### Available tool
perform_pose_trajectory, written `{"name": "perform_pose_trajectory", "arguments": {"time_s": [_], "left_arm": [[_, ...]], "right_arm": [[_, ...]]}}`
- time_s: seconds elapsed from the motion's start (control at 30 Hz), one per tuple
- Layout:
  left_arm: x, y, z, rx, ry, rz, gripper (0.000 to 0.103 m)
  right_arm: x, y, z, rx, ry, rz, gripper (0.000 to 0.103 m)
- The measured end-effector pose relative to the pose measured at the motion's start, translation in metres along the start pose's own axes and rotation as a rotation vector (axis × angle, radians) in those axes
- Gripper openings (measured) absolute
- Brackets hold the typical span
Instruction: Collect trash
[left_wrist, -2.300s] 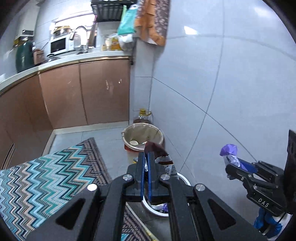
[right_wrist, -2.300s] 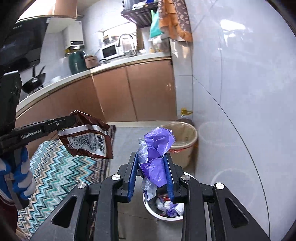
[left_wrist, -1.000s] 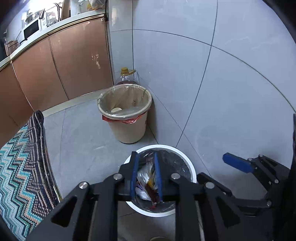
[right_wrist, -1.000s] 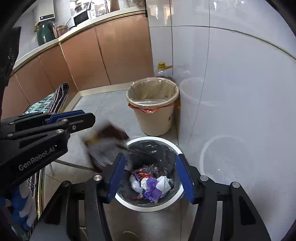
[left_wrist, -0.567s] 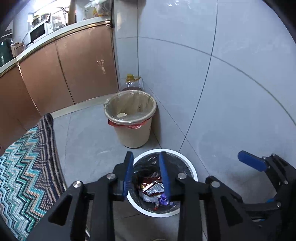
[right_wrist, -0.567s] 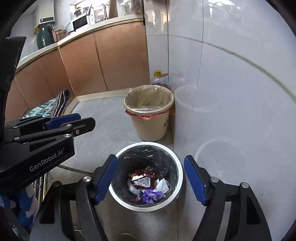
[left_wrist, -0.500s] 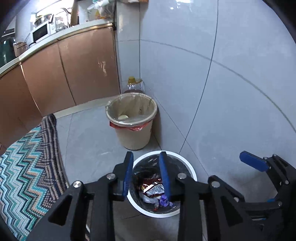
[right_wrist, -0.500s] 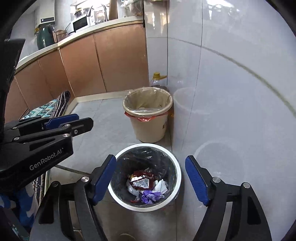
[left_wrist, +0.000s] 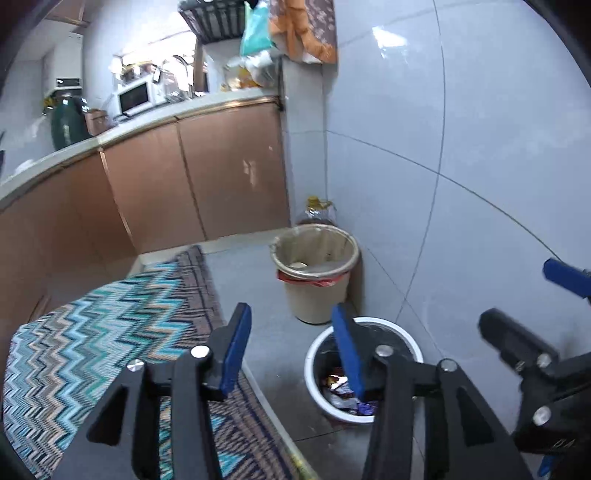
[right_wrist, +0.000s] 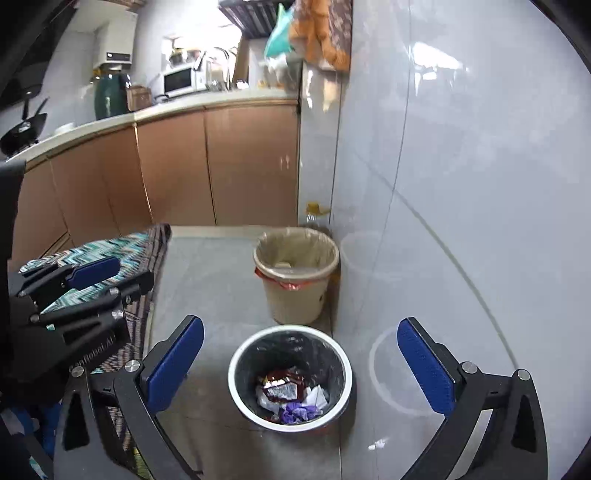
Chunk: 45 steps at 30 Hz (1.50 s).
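Both my left hand-held gripper (left_wrist: 291, 345) and right hand-held gripper (right_wrist: 301, 363) gape empty above the bin (right_wrist: 236, 363), so I should scan the floor (right_wrist: 218, 280) for more trash (right_wrist: 286, 397).

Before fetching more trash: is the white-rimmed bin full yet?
Not full. In the right wrist view, the white-rimmed bin holds a brown wrapper and purple scrap low at its bottom, its black liner bare above.
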<state>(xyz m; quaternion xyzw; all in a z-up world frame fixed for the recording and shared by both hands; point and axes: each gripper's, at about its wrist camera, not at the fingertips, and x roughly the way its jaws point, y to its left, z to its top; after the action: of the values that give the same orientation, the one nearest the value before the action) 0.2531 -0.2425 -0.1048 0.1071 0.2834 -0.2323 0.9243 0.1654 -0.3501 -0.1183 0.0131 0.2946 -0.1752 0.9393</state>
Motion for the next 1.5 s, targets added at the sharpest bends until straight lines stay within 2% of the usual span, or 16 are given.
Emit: {"name": "perform_pose_trajectory", "arguments": {"time_s": [0.57, 0.73, 1.03, 1.33, 1.5], "left_arm": [[-0.124, 0.077, -0.035, -0.103, -0.147, 0.235, 0.062], [-0.152, 0.091, -0.047, -0.146, -0.176, 0.290, 0.064], [-0.197, 0.104, -0.069, -0.187, -0.237, 0.333, 0.064], [-0.230, 0.110, -0.092, -0.201, -0.244, 0.384, 0.064], [-0.236, 0.107, -0.102, -0.205, -0.245, 0.382, 0.064]], "right_arm": [[-0.108, 0.061, 0.003, -0.100, -0.185, 0.055, 0.103], [-0.130, 0.071, -0.002, -0.112, -0.215, 0.073, 0.103], [-0.155, 0.074, -0.020, -0.114, -0.239, 0.105, 0.103], [-0.184, 0.079, -0.034, -0.123, -0.281, 0.129, 0.103], [-0.193, 0.083, -0.038, -0.133, -0.297, 0.132, 0.103]]}}
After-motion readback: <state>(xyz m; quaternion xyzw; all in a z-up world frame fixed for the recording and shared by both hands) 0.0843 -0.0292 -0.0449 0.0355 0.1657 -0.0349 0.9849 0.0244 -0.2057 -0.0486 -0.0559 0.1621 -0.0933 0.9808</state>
